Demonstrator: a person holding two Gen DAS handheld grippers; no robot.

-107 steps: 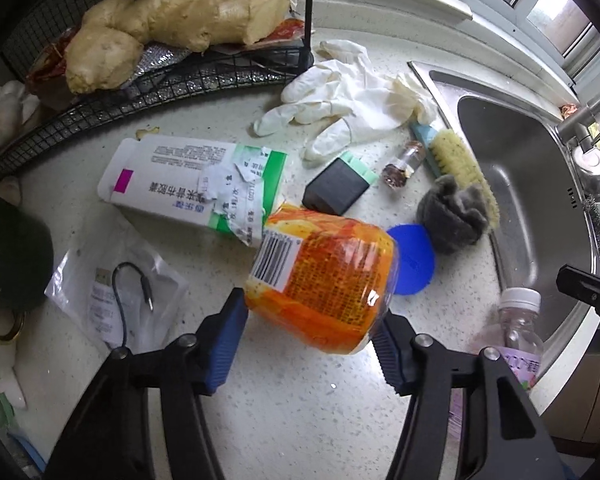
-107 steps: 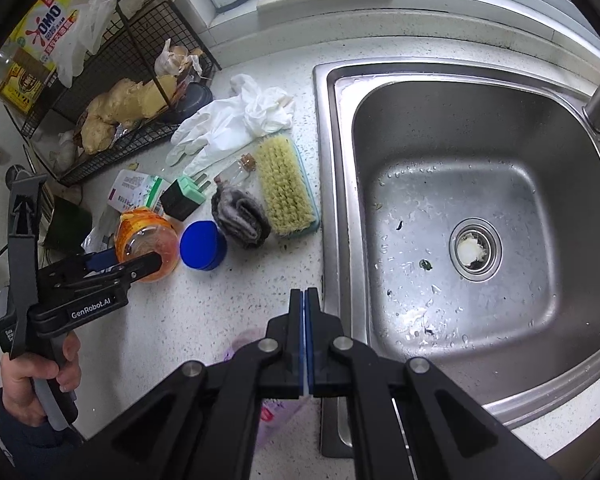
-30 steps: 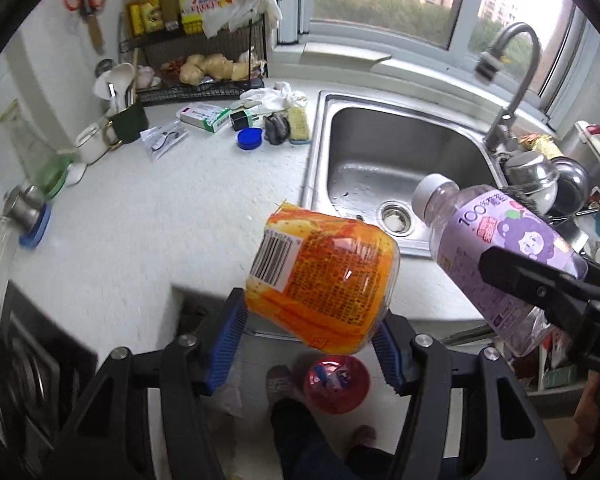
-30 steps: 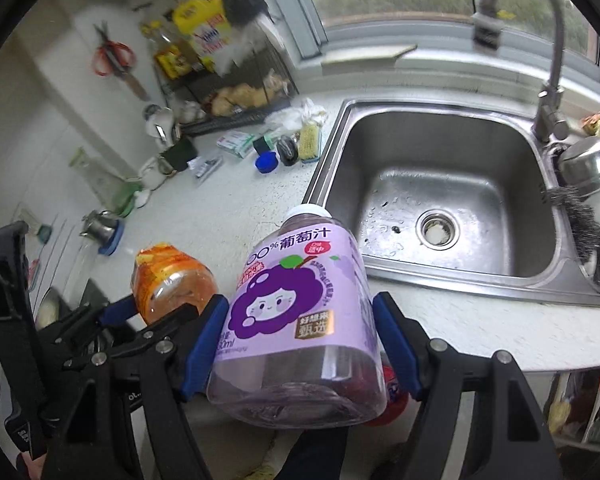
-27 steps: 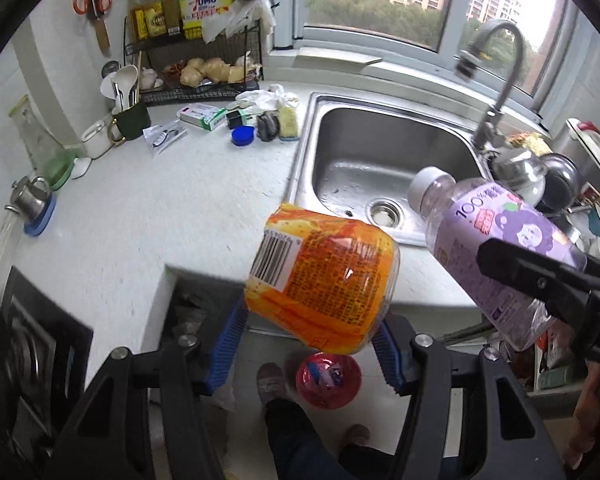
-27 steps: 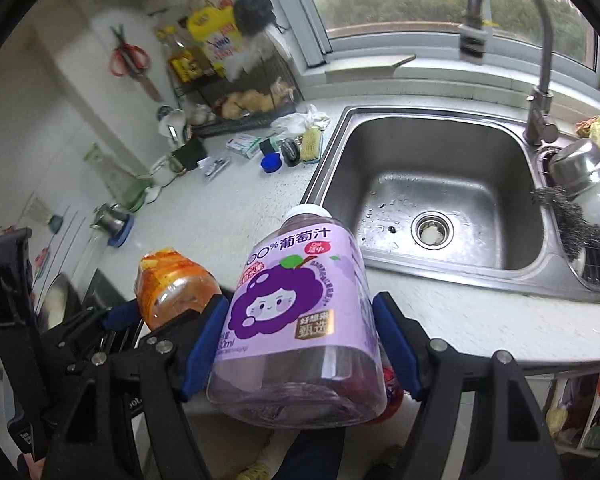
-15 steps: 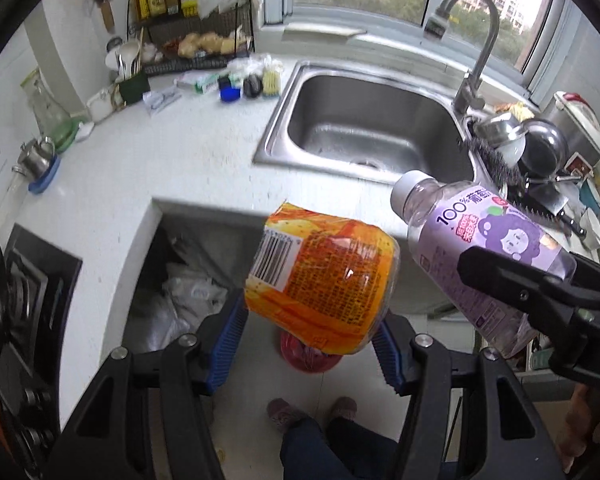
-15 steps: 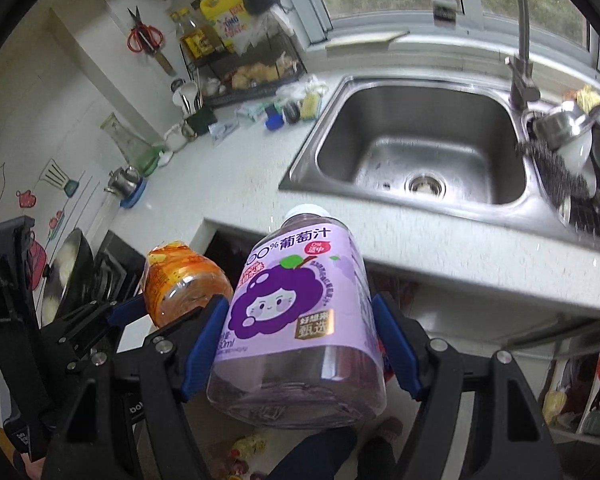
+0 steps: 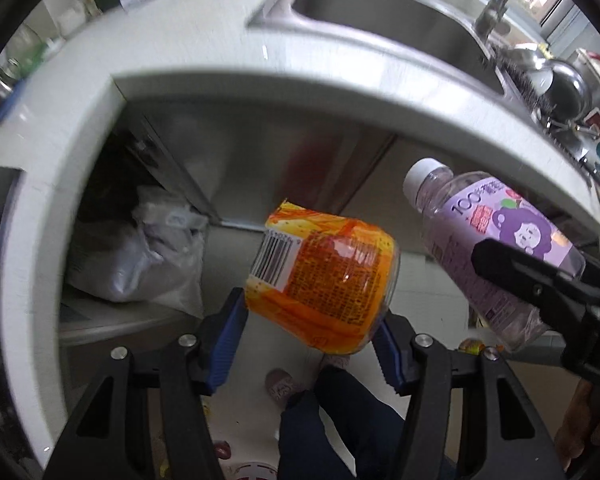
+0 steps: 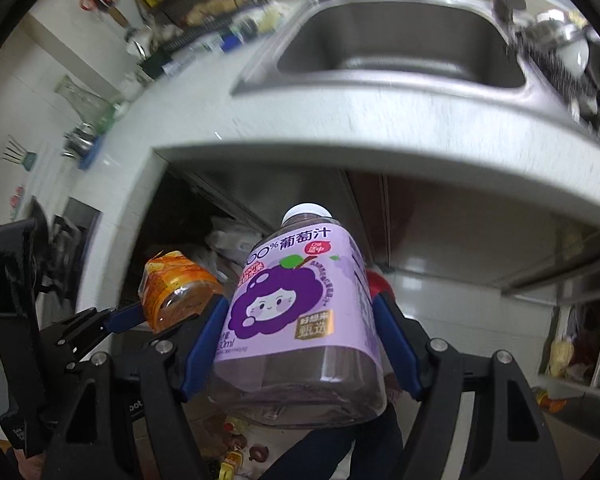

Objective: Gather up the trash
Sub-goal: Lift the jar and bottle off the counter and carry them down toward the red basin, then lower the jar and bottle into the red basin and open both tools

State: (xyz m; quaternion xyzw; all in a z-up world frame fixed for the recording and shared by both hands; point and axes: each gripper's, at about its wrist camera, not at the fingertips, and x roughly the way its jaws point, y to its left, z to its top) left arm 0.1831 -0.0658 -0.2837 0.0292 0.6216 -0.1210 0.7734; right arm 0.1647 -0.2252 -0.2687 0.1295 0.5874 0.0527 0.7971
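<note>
An orange-labelled plastic jar point(image 9: 324, 284) lies tilted between the blue pads of my left gripper point(image 9: 308, 336), which is shut on it. My right gripper point(image 10: 300, 344) is shut on a purple grape-juice bottle point(image 10: 296, 312) with a white cap pointing up and away. Both are held in the air in front of the counter, below its edge, pointing steeply down at the floor. In the left wrist view the purple bottle point(image 9: 496, 240) is close on the right. The orange jar point(image 10: 176, 284) is close on the left in the right wrist view.
The white counter edge point(image 9: 340, 84) and steel sink point(image 9: 384, 12) arc above. An open space under the counter holds white plastic bags point(image 9: 140, 256). A person's dark trouser leg point(image 9: 340, 420) and slipper point(image 9: 280, 384) are below. Something red point(image 10: 378, 284) shows behind the bottle, and small litter point(image 10: 236, 440) lies on the floor.
Both grippers have sunk from above the counter to below its edge and tipped further down. The cabinet front and floor now fill the views. Both containers remain gripped.
</note>
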